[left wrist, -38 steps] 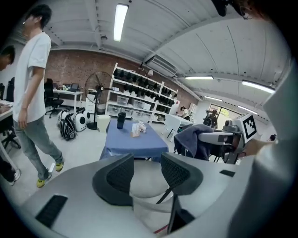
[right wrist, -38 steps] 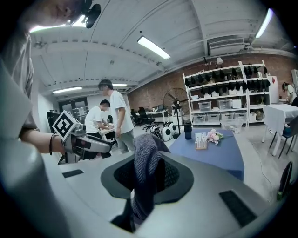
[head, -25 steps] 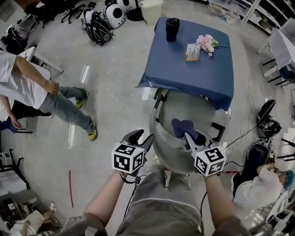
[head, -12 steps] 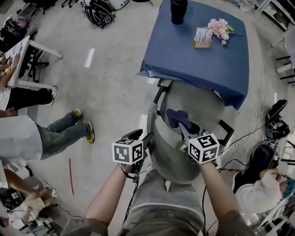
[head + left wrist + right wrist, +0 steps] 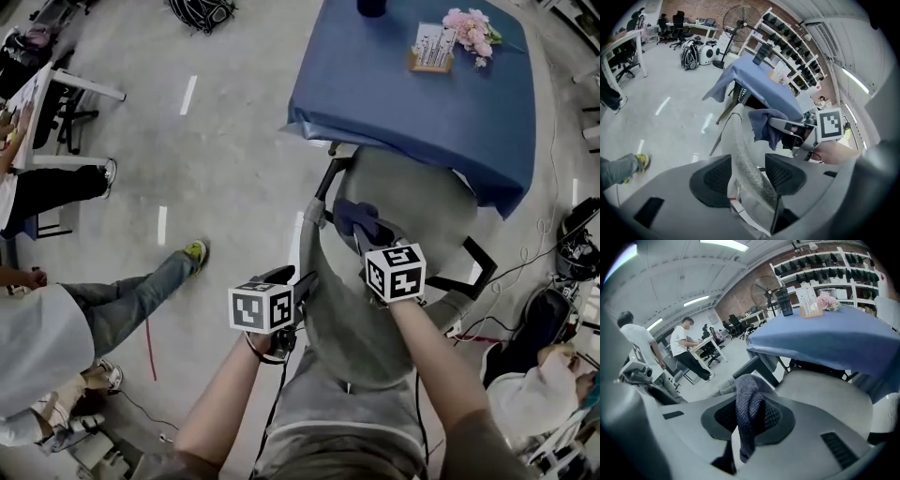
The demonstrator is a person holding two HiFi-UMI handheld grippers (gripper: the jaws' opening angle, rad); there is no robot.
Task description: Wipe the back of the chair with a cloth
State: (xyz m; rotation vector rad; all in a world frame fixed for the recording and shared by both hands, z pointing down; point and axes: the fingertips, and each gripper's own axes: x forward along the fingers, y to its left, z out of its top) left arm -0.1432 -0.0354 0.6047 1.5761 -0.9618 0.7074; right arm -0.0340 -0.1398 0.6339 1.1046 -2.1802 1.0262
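A grey mesh office chair stands in front of me, its backrest (image 5: 349, 314) nearest and its seat (image 5: 417, 202) beyond. My left gripper (image 5: 292, 278) is at the backrest's left edge. In the left gripper view that gripper (image 5: 746, 176) has the edge of the backrest (image 5: 740, 150) between its jaws, which are opening. My right gripper (image 5: 367, 239) is shut on a dark blue cloth (image 5: 352, 216) above the top of the backrest. The cloth (image 5: 749, 401) hangs bunched between the right gripper's (image 5: 747, 420) pads, and the cloth (image 5: 764, 124) also shows in the left gripper view.
A table under a blue cover (image 5: 422, 103) stands just behind the chair, with pink flowers (image 5: 469, 26) and a card holder (image 5: 433, 47) on it. A person's legs (image 5: 141, 291) are on the floor at the left. Cables and bags (image 5: 577, 253) lie at the right.
Both grippers have come down to the chair's backrest. The right one brought the cloth lower over its top. The person at the left has walked nearer.
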